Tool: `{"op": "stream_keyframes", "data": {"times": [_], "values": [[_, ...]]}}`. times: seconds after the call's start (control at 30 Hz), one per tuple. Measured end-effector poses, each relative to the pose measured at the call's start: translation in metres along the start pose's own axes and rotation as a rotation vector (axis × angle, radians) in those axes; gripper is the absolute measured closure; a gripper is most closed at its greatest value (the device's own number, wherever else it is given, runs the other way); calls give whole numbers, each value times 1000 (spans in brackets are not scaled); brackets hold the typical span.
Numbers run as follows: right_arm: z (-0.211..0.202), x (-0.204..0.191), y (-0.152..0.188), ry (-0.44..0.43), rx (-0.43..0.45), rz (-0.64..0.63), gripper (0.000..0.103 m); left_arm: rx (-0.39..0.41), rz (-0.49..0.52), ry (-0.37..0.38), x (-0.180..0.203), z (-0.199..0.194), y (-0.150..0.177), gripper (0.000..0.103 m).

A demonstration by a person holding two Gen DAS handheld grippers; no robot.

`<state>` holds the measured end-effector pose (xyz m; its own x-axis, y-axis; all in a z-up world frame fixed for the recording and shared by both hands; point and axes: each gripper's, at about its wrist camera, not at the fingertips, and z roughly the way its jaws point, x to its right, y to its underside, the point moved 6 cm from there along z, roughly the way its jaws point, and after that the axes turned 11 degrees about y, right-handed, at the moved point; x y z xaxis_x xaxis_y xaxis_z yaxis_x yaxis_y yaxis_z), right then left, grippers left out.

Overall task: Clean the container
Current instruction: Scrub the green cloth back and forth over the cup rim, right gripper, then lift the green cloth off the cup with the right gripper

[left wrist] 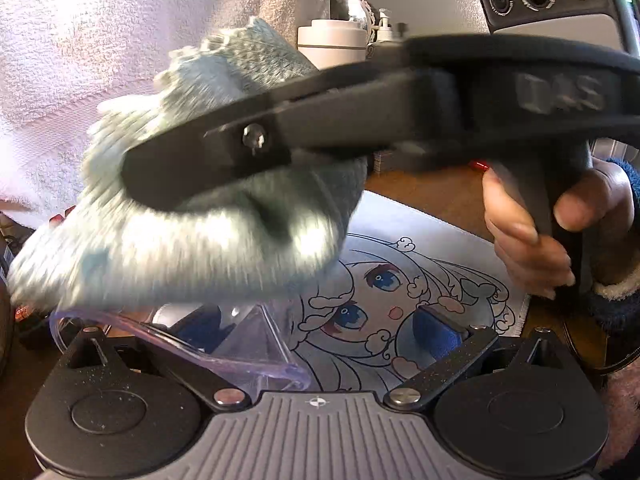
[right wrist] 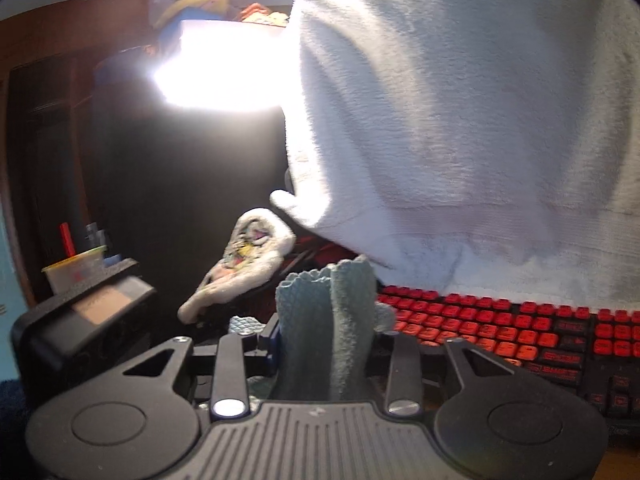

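In the left wrist view a clear plastic container (left wrist: 240, 348) lies low at the left, one corner reaching in between the fingers of my left gripper (left wrist: 320, 328). That gripper is open wide; its left blue pad (left wrist: 200, 324) shows through the clear wall, and the right pad (left wrist: 436, 336) stands apart from the container. Above it, my right gripper (left wrist: 168, 172) reaches across from the right, shut on a bunched grey-blue cloth (left wrist: 180, 248) that is motion-blurred just over the container. In the right wrist view the cloth (right wrist: 324, 332) stands up between the shut fingers.
A printed cartoon mat (left wrist: 400, 280) covers the wooden desk under the container. A hand (left wrist: 520, 220) grips the right tool's handle. White pump bottles (left wrist: 332, 44) stand at the back. A red-keyed keyboard (right wrist: 520, 332) and a person's white fleece garment (right wrist: 460, 120) are close by.
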<state>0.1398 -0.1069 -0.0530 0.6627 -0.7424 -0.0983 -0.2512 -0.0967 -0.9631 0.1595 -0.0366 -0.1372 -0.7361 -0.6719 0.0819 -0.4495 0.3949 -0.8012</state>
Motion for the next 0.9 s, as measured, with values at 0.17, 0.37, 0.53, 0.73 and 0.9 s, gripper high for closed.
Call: {"op": "stream_keyframes", "data": {"times": [0.17,0.37,0.53,0.73,0.9], "values": [[-1,-18,4,-42,0,-78,68,0,0,0,7,1,0,0],[3,-4,1,87,12,-66,73,0,0,0,15,2,0,0],[7,7,-3,106,1,-8,73,0,-1,0,17,-2,1,0],[20,4,-9,78,-40,0,71,0,-1,-1,20,2,-2,0],[31,4,-14,38,-75,18,69,0,0,-1,28,2,-2,0]]}}
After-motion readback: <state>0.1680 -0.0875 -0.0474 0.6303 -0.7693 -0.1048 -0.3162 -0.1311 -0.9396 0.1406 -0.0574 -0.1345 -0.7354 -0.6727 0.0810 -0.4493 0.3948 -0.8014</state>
